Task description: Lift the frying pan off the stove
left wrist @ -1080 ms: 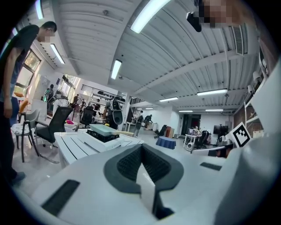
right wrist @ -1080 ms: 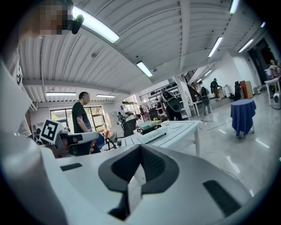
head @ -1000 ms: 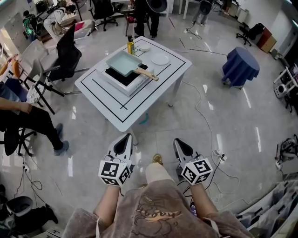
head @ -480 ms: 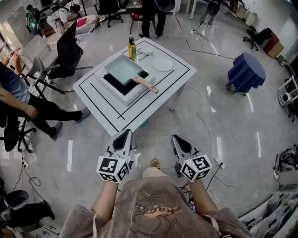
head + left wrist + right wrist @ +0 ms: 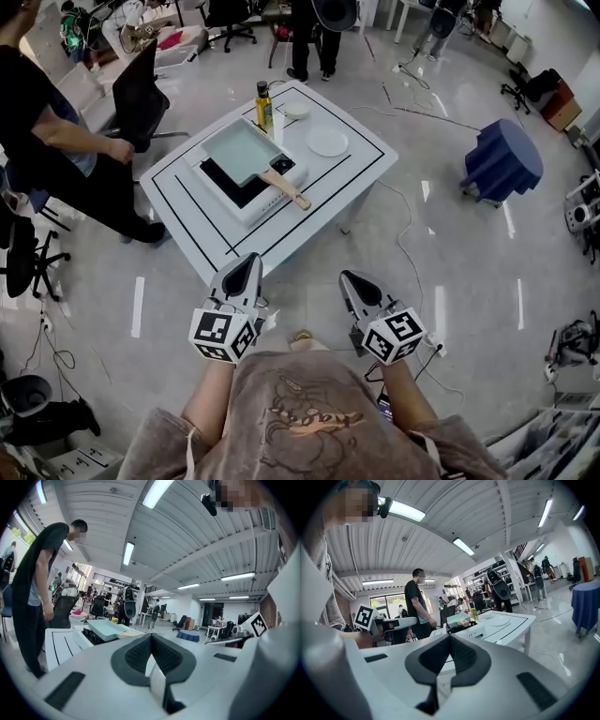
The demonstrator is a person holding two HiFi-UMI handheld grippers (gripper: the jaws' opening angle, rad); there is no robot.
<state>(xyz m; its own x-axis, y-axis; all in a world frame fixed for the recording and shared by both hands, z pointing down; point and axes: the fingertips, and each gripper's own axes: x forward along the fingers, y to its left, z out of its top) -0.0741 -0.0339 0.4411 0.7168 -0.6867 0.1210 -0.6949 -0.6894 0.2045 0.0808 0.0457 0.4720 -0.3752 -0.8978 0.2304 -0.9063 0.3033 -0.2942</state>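
The left hand-held gripper and right hand-held gripper both have their jaws together and empty, side by side short of the table. The step looks like the approach. Ahead of them the frying pan sits on the stove, its wooden handle angled back toward the right hand-held gripper. Next, one jaw pair must open and reach that handle. Beyond the pan are a bottle and a plate. A person stands left, on a glossy floor.
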